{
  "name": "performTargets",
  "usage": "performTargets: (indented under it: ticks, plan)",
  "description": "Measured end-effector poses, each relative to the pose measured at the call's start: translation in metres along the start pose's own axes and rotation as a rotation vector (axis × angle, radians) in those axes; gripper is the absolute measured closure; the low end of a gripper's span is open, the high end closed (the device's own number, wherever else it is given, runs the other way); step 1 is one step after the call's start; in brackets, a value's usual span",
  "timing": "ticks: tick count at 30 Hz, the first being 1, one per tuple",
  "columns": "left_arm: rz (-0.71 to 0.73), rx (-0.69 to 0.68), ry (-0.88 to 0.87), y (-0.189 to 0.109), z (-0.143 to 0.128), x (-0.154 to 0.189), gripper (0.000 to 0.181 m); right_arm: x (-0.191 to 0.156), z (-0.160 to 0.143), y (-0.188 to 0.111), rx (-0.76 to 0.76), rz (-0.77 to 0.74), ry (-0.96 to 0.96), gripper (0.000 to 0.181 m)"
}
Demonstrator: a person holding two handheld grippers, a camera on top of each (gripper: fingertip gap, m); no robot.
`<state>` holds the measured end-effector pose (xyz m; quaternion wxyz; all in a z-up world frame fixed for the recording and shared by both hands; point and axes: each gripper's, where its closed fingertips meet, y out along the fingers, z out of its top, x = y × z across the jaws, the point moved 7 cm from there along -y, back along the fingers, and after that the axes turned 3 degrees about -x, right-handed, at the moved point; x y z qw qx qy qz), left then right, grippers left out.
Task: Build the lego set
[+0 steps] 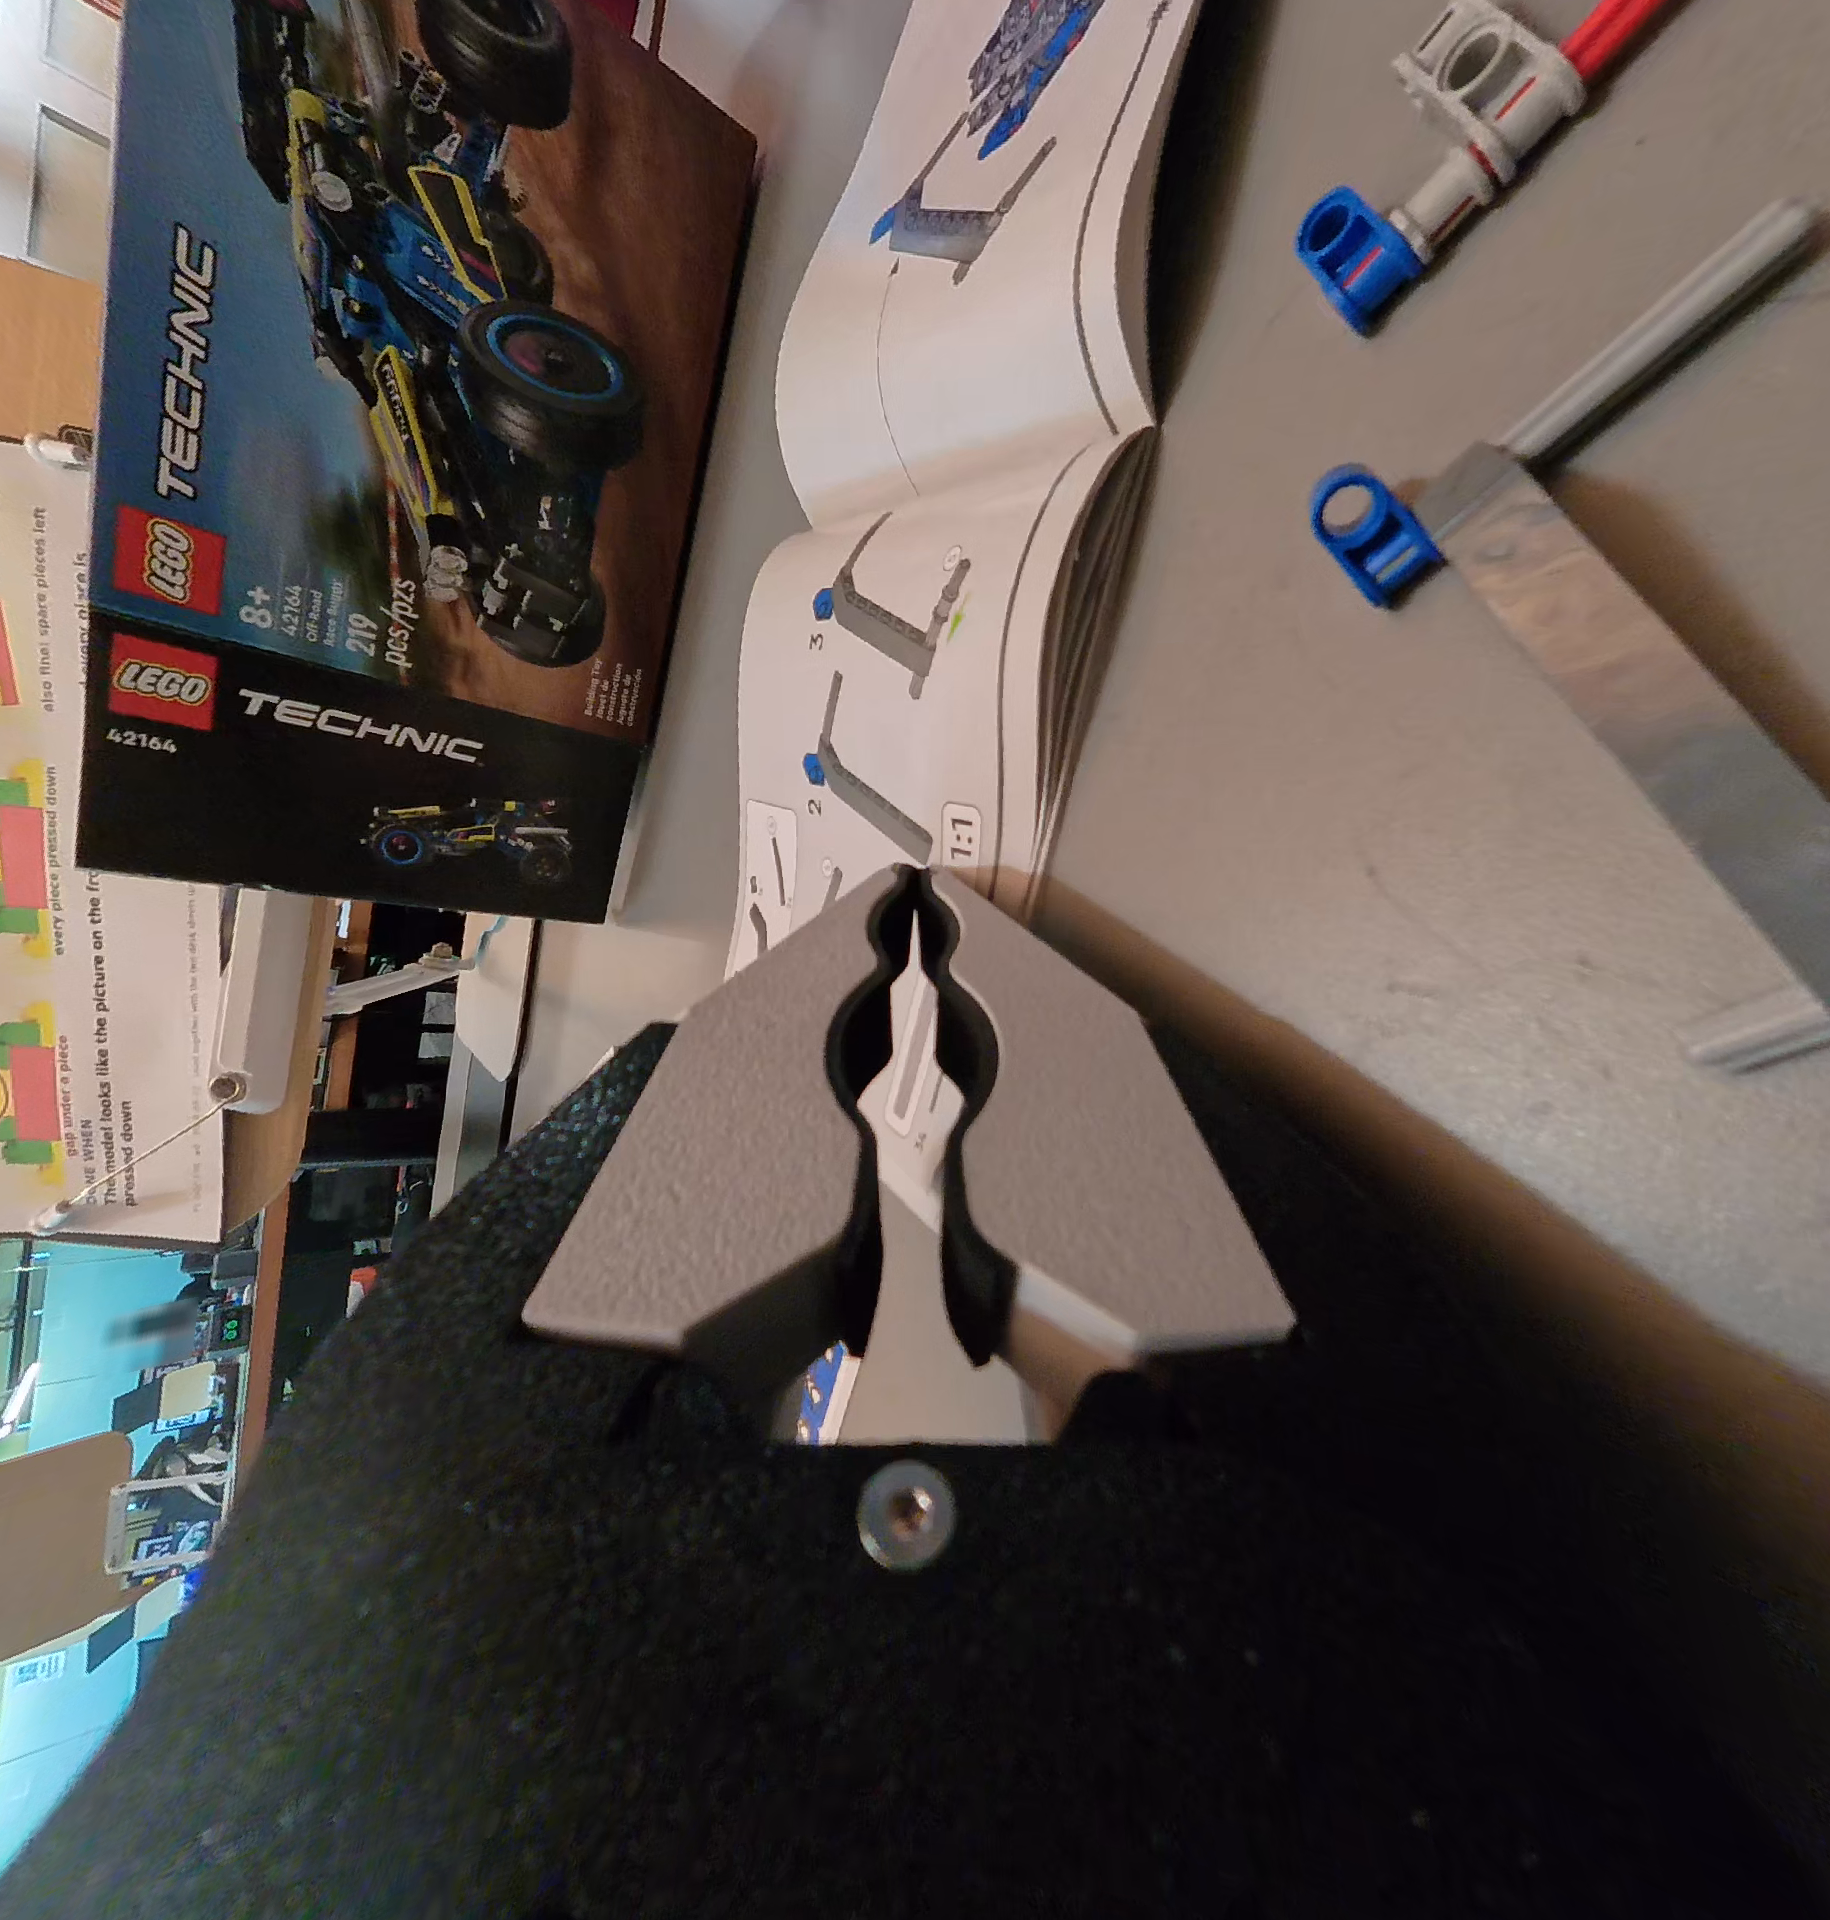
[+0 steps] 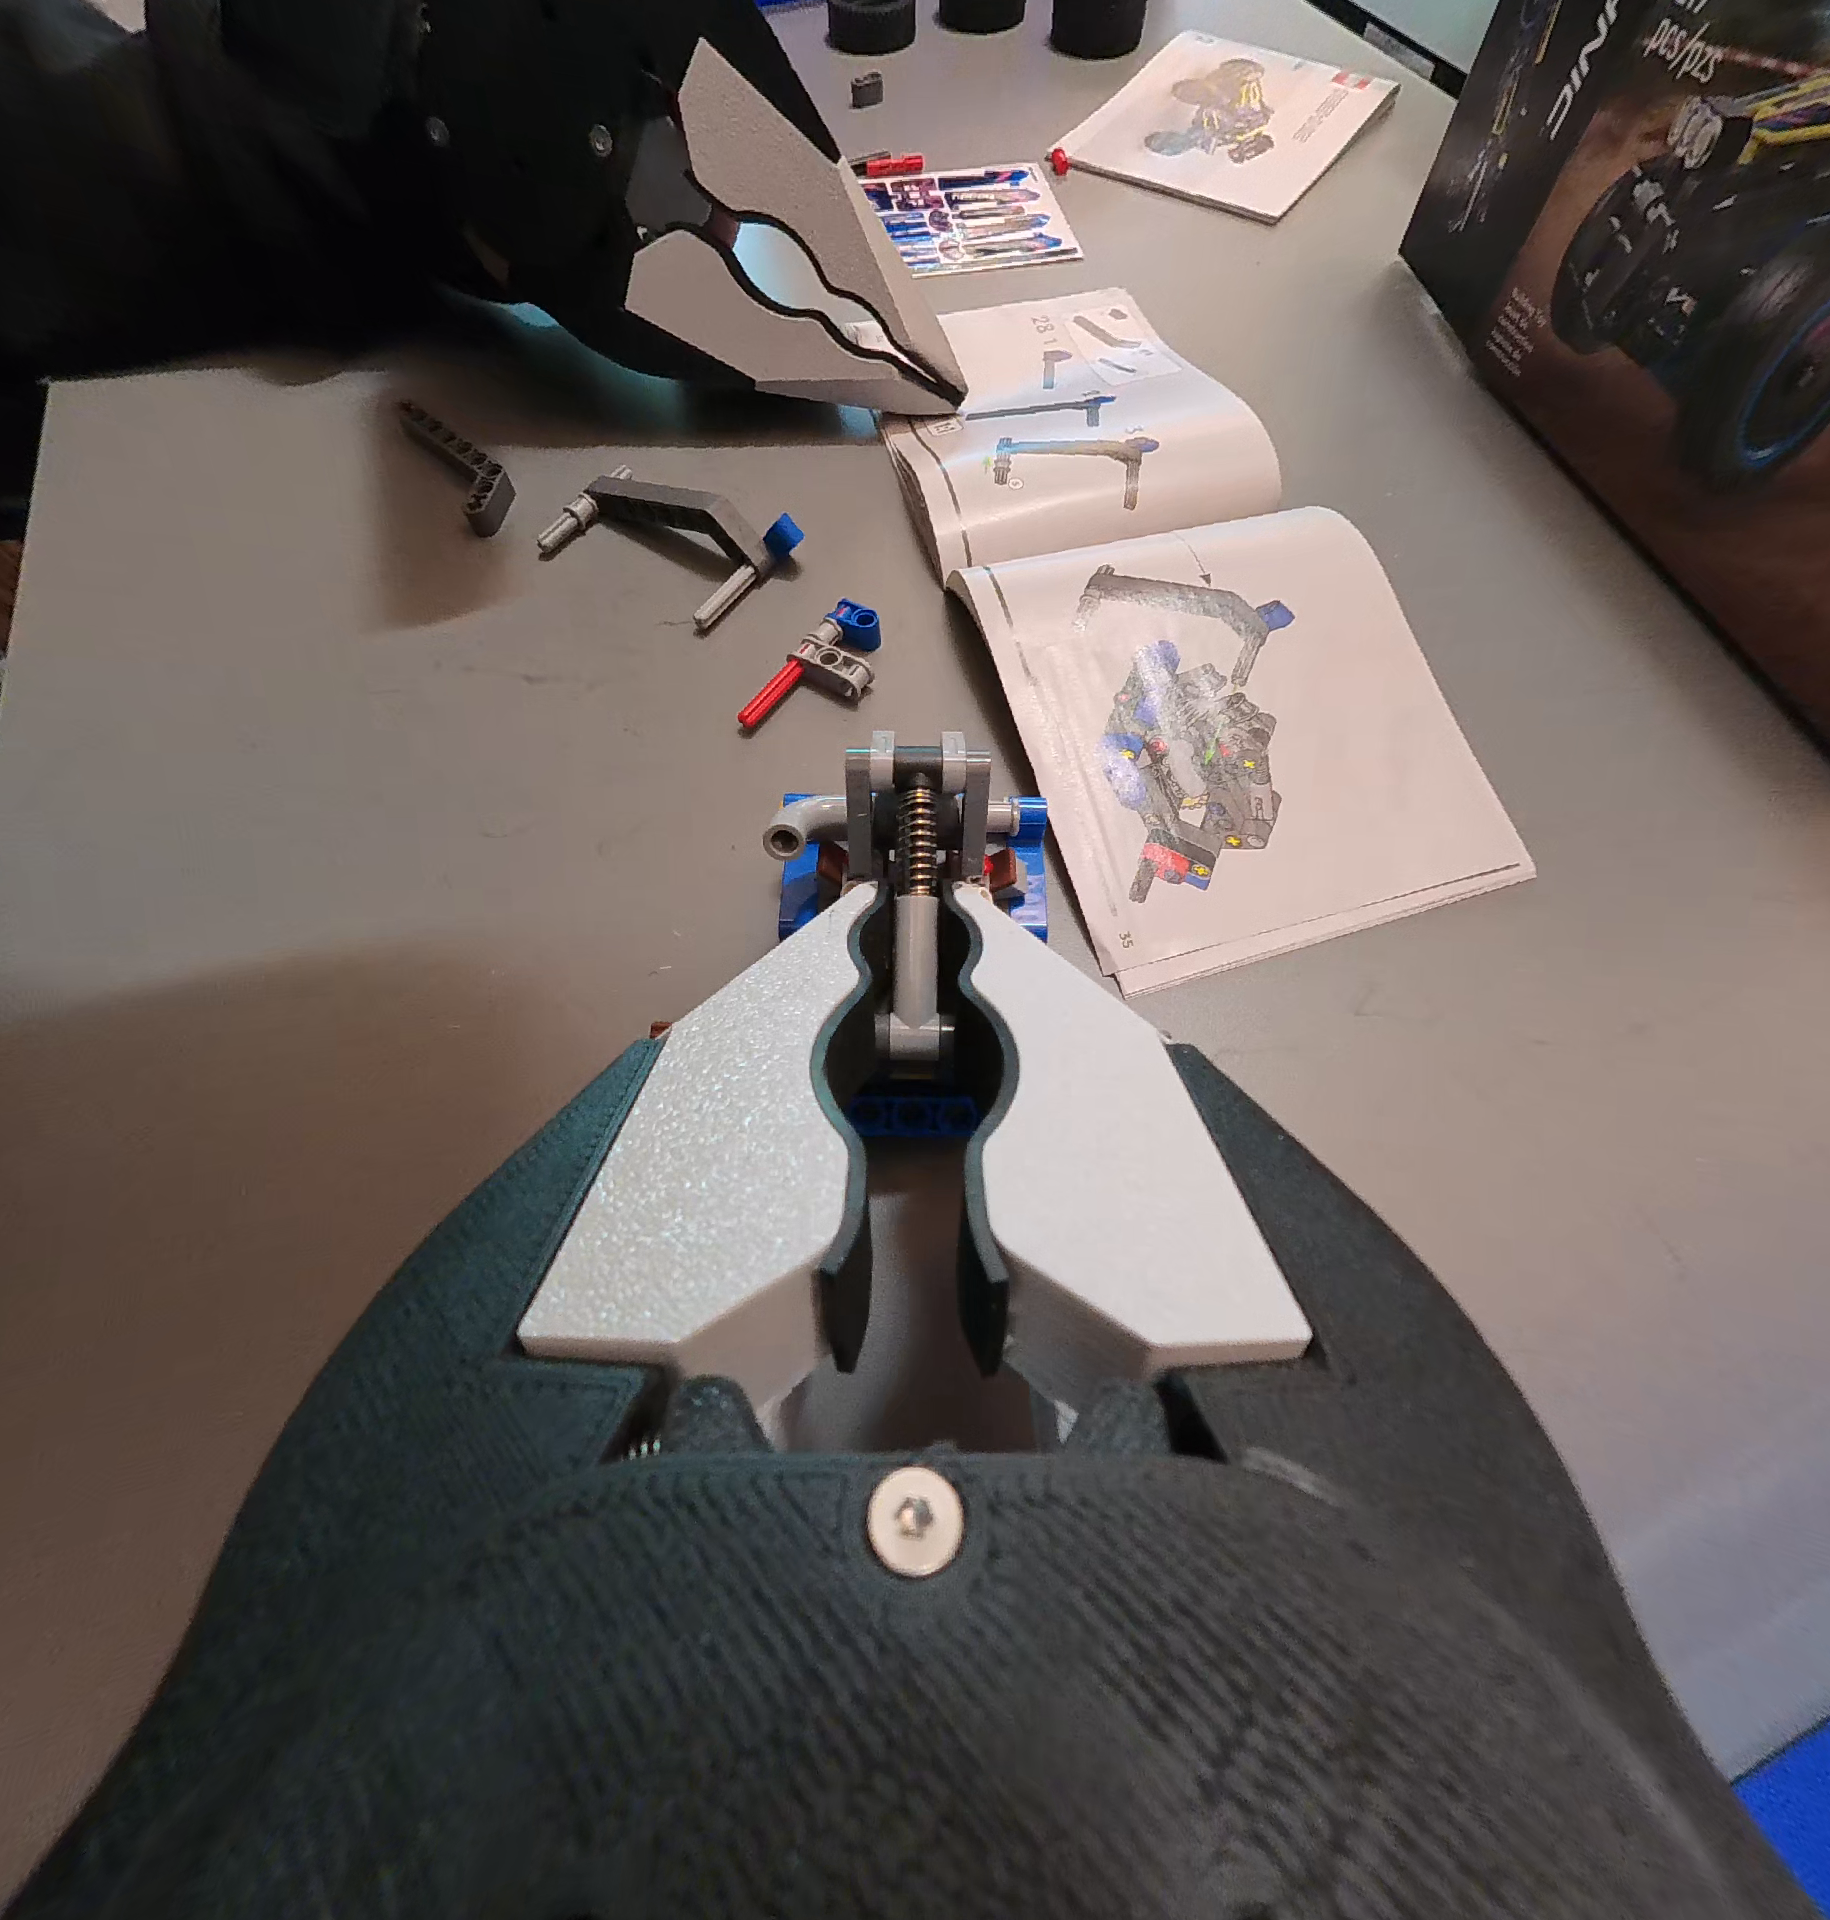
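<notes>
Set box [image 2: 1659, 260] cropped; blue chassis [image 2: 1030, 883] behind right hand-held gripper [image 2: 916, 896].

From the left wrist view we look along the left claw [image 1: 916, 883], rolled sideways and very near the open booklet [image 1: 952, 343]. From the right wrist view we look level over the bench [image 2: 371, 935], from farther back. Both views share the booklet, the box [image 1: 371, 416] and small parts.

Grey table [image 2: 267, 935] fills view; cluttered workroom beyond its edge, blue floor patch [image 2: 1815, 1808].
</notes>
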<state>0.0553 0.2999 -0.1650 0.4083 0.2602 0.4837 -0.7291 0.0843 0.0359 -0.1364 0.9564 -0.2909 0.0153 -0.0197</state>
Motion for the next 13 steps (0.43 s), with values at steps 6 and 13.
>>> performTargets:
  ticks: [6, 13]
  plan:
    - [0.001, 0.005, -0.003, 0.000, 0.000, 0.000, 0.181, 0.007, -0.001, -0.002, 0.007, 0.015, 0.140, 0.176]
    - [0.001, 0.004, 0.002, 0.000, 0.000, 0.000, 0.181, 0.018, -0.003, -0.009, 0.113, 0.098, 0.427, 0.175]
